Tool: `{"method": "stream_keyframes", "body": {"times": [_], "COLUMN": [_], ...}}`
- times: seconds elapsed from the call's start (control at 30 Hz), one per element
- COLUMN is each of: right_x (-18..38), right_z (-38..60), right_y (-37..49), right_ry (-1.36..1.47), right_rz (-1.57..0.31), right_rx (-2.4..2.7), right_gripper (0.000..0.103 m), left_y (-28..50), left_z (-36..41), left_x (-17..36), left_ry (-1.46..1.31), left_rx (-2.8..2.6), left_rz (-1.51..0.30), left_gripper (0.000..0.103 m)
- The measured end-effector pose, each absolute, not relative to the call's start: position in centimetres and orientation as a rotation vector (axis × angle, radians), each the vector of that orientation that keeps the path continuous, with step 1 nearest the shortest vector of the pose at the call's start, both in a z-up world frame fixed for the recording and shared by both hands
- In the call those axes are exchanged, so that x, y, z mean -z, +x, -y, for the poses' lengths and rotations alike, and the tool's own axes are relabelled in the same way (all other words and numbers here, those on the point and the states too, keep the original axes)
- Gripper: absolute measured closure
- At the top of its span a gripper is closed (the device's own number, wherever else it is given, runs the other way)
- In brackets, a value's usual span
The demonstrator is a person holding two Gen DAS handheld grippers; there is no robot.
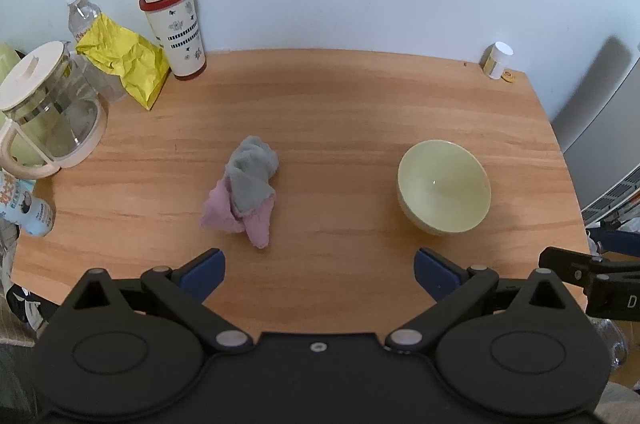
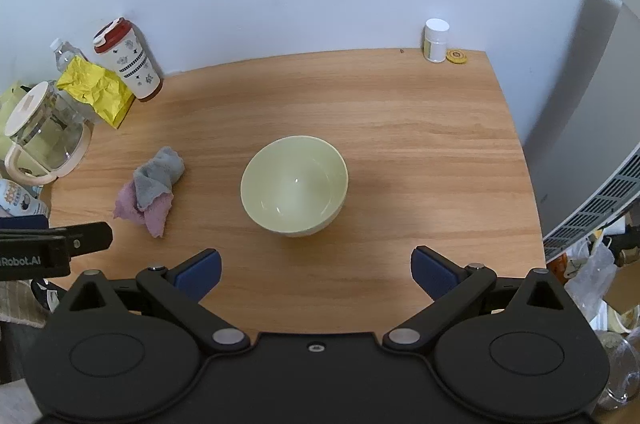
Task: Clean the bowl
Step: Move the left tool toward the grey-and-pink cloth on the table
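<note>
One bowl (image 2: 294, 185), one cloth (image 1: 244, 189), two tools spread wide

A small printed bottle (image 1: 30, 209) is cut off at the left edge. The yellow bag (image 1: 124, 63) hides most of a clear water bottle (image 1: 82, 11), perhaps half full.

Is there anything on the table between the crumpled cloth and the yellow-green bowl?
No. Between the cloth and the bowl there is only bare wooden table. Both wrist views show that stretch with nothing on it.
</note>
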State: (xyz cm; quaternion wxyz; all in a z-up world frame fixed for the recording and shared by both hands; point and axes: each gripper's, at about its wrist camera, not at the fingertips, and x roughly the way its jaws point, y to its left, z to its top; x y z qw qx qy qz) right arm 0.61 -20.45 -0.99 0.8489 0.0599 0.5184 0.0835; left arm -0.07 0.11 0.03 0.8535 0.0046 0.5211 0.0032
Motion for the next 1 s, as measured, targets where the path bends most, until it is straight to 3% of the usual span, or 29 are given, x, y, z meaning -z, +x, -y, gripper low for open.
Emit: {"method": "stream_keyframes", "body": {"times": [1.0], "right_x": [1.5], "right_z": [19.8], "right_y": [2.9], "right_ry": [0.12], "right_rz": [-1.109], "right_rx": [-0.165], "right_gripper": [0.0], "left_y": [3.7], "left_z": [-4.0], "left_x": [-0.1], "left_ry": [-0.048], "left_rx": [0.007], "left_rz": [-1.119], "left_gripper": [0.0]}}
